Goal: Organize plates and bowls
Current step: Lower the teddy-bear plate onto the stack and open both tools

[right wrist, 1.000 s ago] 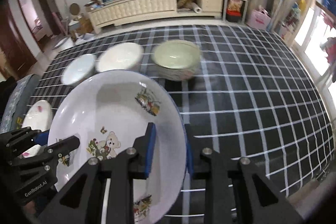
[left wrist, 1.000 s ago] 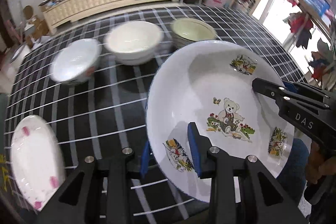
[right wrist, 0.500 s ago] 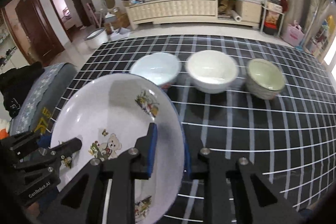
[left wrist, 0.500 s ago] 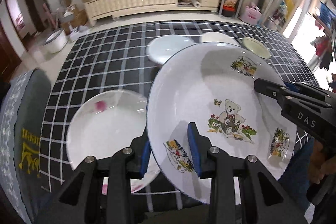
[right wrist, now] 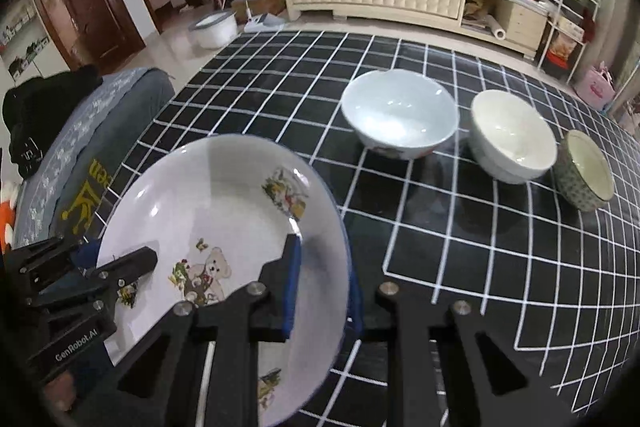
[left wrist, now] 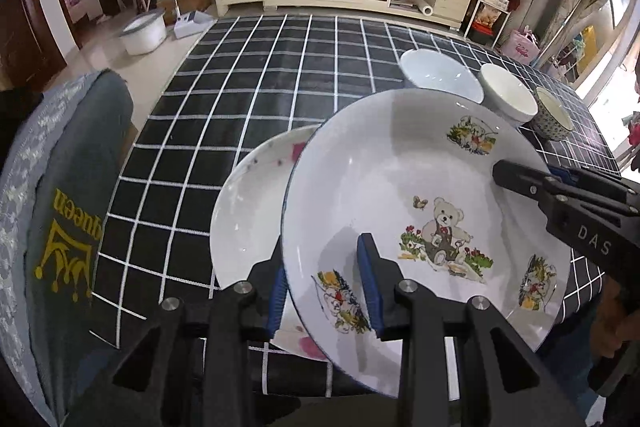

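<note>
The teddy-bear plate (left wrist: 400, 187) is glossy white glazed ware with printed decals. The pink-flecked plate (left wrist: 248, 211) shines too. The bowls, pale blue (right wrist: 398, 115), cream (right wrist: 512, 135) and speckled (right wrist: 584, 175), look smooth-glazed. The checked tablecloth (left wrist: 248, 75) has a slight sheen. The gripper fingers (left wrist: 368, 279) are matt black plastic with blue rubbery pads and metal screws.

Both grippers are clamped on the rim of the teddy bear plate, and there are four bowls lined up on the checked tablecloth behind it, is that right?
Not quite: there are three bowls, not four. The right wrist view shows the pale blue bowl, the white bowl and the patterned bowl. The rest holds: the left gripper and right gripper both clamp the teddy bear plate.
</note>
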### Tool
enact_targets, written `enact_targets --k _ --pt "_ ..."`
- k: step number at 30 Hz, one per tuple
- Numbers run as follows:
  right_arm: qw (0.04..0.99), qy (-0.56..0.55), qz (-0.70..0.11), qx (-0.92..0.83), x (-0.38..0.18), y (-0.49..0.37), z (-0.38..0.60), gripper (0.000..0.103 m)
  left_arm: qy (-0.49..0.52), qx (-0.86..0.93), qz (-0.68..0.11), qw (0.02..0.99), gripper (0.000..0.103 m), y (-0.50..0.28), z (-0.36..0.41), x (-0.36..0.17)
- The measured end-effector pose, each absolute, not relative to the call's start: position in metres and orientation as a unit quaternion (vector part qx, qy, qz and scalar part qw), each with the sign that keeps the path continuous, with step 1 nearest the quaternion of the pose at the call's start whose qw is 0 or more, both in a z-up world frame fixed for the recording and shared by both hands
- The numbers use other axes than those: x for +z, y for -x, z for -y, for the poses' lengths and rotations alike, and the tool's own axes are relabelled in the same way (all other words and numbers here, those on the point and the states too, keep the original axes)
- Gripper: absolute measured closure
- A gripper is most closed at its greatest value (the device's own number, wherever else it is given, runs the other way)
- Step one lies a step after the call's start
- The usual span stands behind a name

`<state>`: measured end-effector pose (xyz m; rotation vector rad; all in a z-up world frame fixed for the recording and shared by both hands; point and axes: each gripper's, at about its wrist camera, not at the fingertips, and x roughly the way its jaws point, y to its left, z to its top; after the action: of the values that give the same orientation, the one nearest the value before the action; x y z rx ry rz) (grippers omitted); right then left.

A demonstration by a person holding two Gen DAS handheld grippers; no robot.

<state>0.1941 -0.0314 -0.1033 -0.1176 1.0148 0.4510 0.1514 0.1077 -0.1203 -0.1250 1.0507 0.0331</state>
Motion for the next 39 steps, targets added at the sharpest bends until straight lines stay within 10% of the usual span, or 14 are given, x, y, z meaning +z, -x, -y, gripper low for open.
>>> enact_targets --k 39 --pt "0.816 0.075 -0.523 0.235 -0.15 -0.21 -0.003 0.074 0.07 0.033 -0.52 0.851 0.074 -0.174 -0.15 -0.161"
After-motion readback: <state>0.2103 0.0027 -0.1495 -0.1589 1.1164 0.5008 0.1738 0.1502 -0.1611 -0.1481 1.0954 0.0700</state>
